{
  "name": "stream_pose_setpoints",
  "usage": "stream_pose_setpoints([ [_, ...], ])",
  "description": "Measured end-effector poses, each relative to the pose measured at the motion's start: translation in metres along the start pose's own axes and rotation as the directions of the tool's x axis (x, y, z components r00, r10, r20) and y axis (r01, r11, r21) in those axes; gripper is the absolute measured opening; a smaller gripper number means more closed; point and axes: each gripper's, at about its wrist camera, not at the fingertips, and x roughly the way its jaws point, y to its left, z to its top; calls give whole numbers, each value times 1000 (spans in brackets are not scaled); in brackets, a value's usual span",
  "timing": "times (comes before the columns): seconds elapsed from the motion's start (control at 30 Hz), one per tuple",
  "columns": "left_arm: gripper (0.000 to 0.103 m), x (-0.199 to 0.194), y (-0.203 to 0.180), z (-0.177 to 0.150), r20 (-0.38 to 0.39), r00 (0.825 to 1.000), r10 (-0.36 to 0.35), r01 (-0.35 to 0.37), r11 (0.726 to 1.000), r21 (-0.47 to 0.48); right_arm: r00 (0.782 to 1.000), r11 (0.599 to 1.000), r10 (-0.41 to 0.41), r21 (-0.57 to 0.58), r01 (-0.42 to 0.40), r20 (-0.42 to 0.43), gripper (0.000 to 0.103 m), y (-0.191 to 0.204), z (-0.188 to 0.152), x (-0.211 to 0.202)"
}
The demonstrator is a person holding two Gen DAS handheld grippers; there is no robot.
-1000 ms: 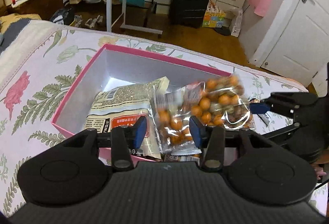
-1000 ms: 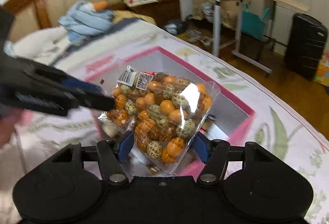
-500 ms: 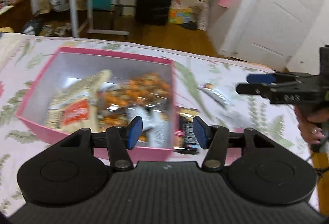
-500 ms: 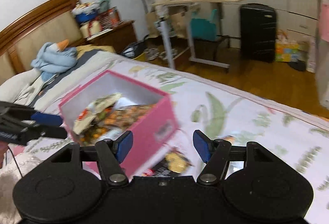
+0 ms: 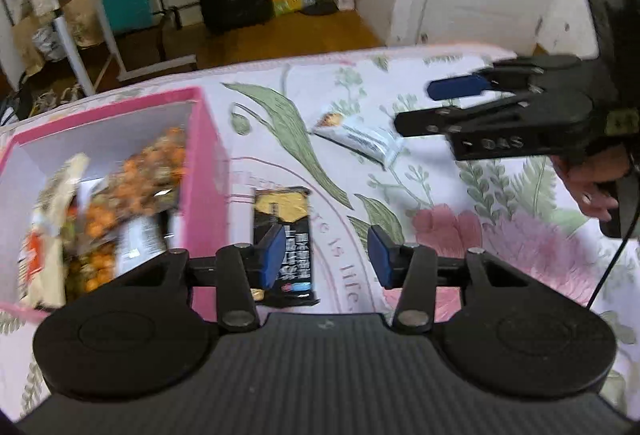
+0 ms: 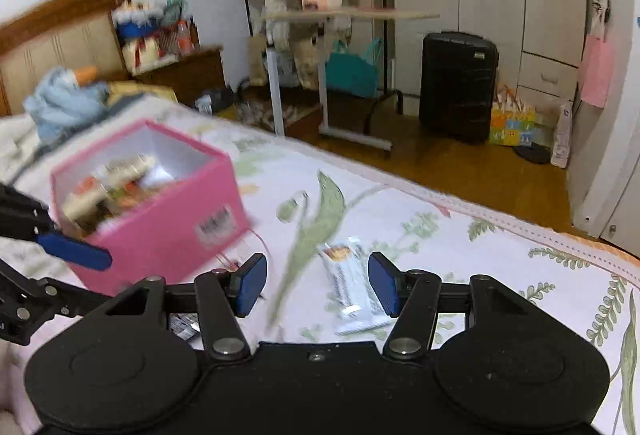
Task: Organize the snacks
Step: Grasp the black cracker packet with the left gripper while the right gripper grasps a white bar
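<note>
A pink box point(image 5: 208, 171) point(image 6: 160, 231) stands on the flowered bedspread, holding a bag of orange candies point(image 5: 152, 171) and other packets. My left gripper point(image 5: 326, 255) hovers right of the box with its jaws closing; a black and gold snack packet point(image 5: 286, 235) lies on the bed under its left finger, not gripped. My right gripper point(image 6: 316, 285) is over a white snack bar point(image 6: 350, 283) point(image 5: 360, 137), jaws closing, the bar lying loose near the right pad. In the left wrist view the right gripper point(image 5: 440, 103) juts in from the right, held by a hand point(image 5: 596, 179).
The bedspread point(image 5: 480, 235) extends right and forward. Past the bed edge are a wooden floor, a black suitcase point(image 6: 458, 83), a rolling side table point(image 6: 348, 15), wardrobes and a door. A headboard and blue clothes point(image 6: 64, 99) lie at the back left.
The right gripper let go of the candy bag, which now lies in the box. Both grippers swung right, away from the box, to the loose packets on the bedspread.
</note>
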Motion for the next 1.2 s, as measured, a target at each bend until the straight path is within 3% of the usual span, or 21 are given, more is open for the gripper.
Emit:
stream_pose_setpoints([
  [0.17,44,45,-10,1,-32,997,71,-71,997,18,998,999,32,30,-30,-58,62,-23,-6,40],
  [0.3,44,80,-10,4,-102,982,159,-158,987,20,990,996,65,70,-56,-126,61,-33,-12,66],
  [0.5,48,103,-4,13,-155,963,219,-220,976,14,986,999,11,43,-4,-166,61,-31,-21,89],
  [0.63,51,112,2,12,-147,964,221,-225,974,-12,991,999,-17,42,23,-136,42,-26,-28,83],
  [0.73,34,109,6,10,-121,964,237,-243,969,-39,992,996,-24,87,35,-121,41,-25,-33,74],
  [0.87,21,103,6,8,-97,969,226,-230,973,-30,993,987,-45,145,61,-111,41,-21,-42,61],
  [1.0,12,97,1,6,-83,977,194,-196,981,-14,987,980,-85,166,108,-138,41,-10,-48,51],
  [1.2,11,93,0,1,-81,984,160,-163,986,-25,971,956,-107,245,158,-212,41,-5,-59,36],
])
